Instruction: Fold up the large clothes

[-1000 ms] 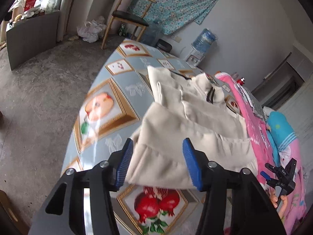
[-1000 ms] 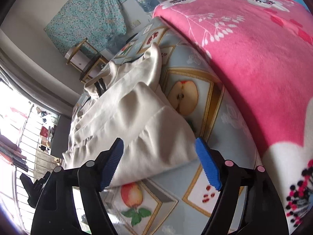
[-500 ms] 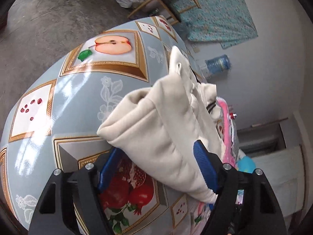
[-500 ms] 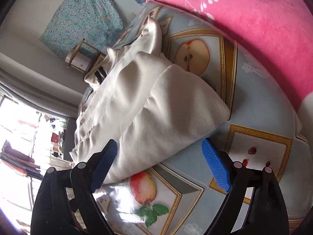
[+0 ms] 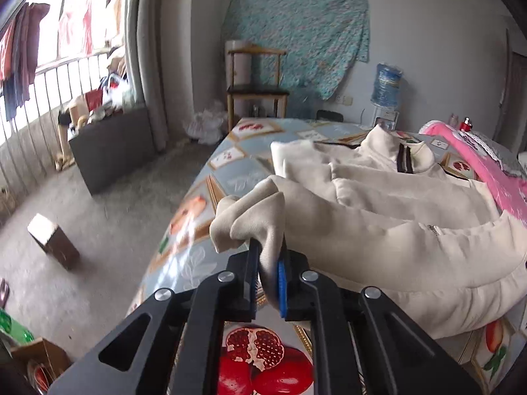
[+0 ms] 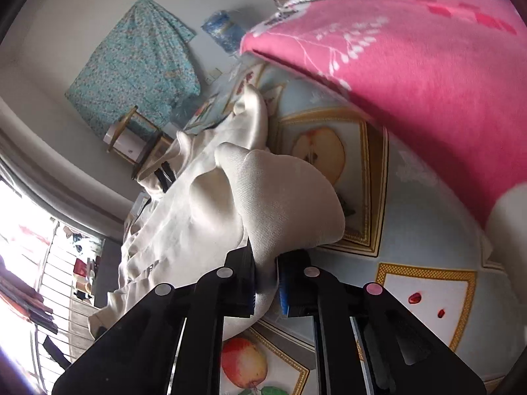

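Cream jacket [image 5: 378, 230] hem is now clamped at the counter [image 5: 250, 171] near edge by left tool [image 5: 267, 275] and right tool [image 6: 267, 279], open before; folding begins.

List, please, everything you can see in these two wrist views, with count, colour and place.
jacket: one, cream, spread on the table, hem corners bunched in both grippers
tablecloth: one, pale blue with fruit pictures, covering the table
blanket: one, pink, on the table past the jacket
hanging cloth: one, teal, on the far wall
chair: one, wooden, below the hanging cloth
water bottle: one, blue, by the wall
box: one, brown, on the floor
left gripper: one, black, jaws shut on the jacket
right gripper: one, black, jaws closing on the jacket
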`<action>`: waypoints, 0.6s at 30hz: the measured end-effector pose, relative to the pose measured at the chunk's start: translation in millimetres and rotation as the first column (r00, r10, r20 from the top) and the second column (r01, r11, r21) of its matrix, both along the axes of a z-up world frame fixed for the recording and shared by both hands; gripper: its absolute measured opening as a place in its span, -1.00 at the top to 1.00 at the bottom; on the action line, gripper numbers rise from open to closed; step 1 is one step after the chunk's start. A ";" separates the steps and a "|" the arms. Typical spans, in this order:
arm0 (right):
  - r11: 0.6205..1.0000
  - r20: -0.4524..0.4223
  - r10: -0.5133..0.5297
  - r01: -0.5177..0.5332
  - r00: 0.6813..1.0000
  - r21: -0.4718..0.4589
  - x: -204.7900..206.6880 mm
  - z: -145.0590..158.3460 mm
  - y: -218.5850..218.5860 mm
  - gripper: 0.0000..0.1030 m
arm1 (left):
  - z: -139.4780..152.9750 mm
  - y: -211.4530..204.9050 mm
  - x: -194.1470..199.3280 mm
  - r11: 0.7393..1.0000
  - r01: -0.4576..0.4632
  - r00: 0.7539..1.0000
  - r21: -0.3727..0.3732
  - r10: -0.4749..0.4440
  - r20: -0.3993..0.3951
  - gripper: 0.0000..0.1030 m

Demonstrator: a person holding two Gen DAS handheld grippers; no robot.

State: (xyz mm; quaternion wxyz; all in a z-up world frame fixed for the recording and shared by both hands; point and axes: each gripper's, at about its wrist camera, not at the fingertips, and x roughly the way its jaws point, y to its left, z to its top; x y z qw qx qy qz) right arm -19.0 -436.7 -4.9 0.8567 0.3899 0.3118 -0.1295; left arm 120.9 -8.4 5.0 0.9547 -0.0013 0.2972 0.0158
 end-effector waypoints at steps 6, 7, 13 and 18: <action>1.000 0.073 0.014 -0.013 0.997 -0.026 -19.0 29.8 -2.3 0.89 | 37.1 -0.6 -25.6 0.994 0.090 0.992 0.057 -0.094 0.084 0.89; 0.999 0.075 0.017 -0.015 0.997 -0.033 -22.2 32.8 -1.5 0.89 | 42.1 1.3 -30.5 0.993 0.102 0.990 0.057 -0.107 0.091 0.89; 0.998 0.063 0.056 -0.054 0.996 -0.032 -67.6 36.4 5.2 0.89 | 52.7 28.1 -72.4 0.986 0.164 0.986 0.009 -0.164 0.025 0.89; 0.991 -0.079 0.118 -0.122 0.990 -0.049 -98.7 1.7 18.2 0.68 | 10.9 66.0 -87.2 0.976 0.180 0.960 -0.127 -0.202 -0.193 0.70</action>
